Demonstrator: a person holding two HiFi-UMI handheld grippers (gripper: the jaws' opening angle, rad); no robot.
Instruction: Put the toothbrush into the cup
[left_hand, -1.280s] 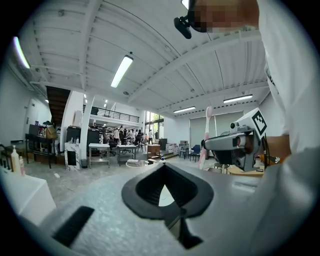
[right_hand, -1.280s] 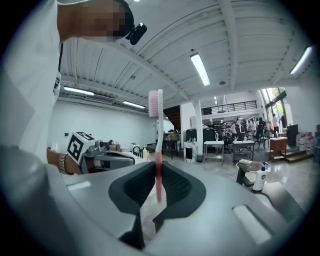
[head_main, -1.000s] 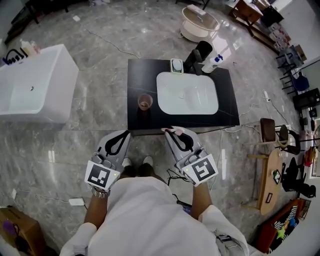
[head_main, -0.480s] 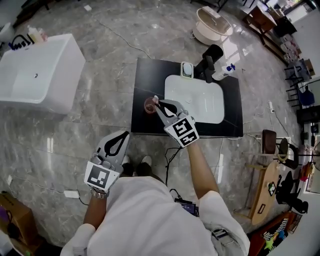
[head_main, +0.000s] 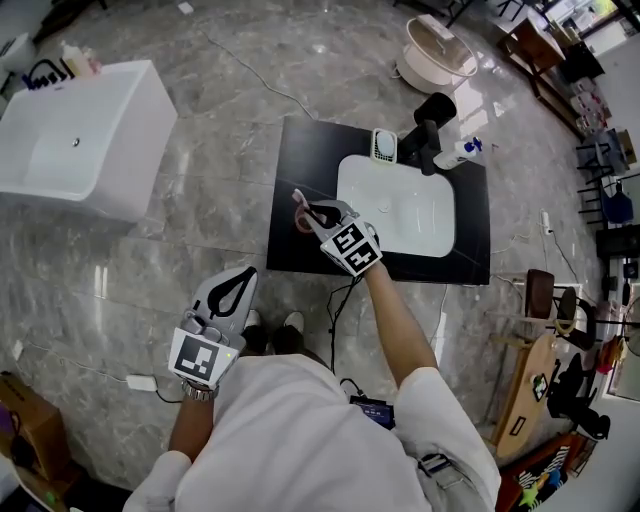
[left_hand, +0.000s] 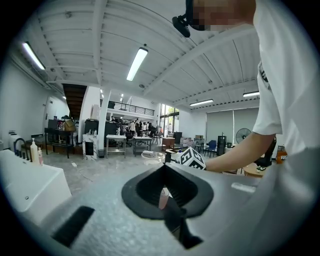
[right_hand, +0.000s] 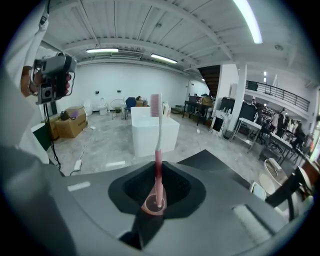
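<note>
toothbrush (right_hand: 158, 150) stands upright in the right gripper (head_main: 322, 215), bristle head up, pink handle running down between the clenched jaws. its bottom end sits inside the round mouth of the cup (right_hand: 145, 206) as the right gripper view shows it; cannot tell if it touches the cup floor. in the head view the toothbrush (head_main: 298, 203) pokes out up-left of the gripper and the cup (head_main: 302, 224) is mostly covered by the jaws.

cup is on the black counter (head_main: 300, 160), on the bare strip between the counter's left edge and the white basin (head_main: 400, 210), nearer the front edge than the back. bare counter behind the cup up to the back-left corner. basin rim just beside the right gripper on its right. black faucet (head_main: 430, 145), a small white holder (head_main: 384, 146) and a white bottle (head_main: 465, 152) line the back edge, well apart from the cup.

right arm reaches over the counter's front edge. left gripper (head_main: 243, 275) hangs low by the person's body, off the counter, jaws pressed together with nothing in them, well apart from the counter's front-left corner.

open marble floor (head_main: 200, 240) left of the counter; white tub (head_main: 90, 130) well apart beyond it. clutter of furniture along the right side of the room, away from the counter.
</note>
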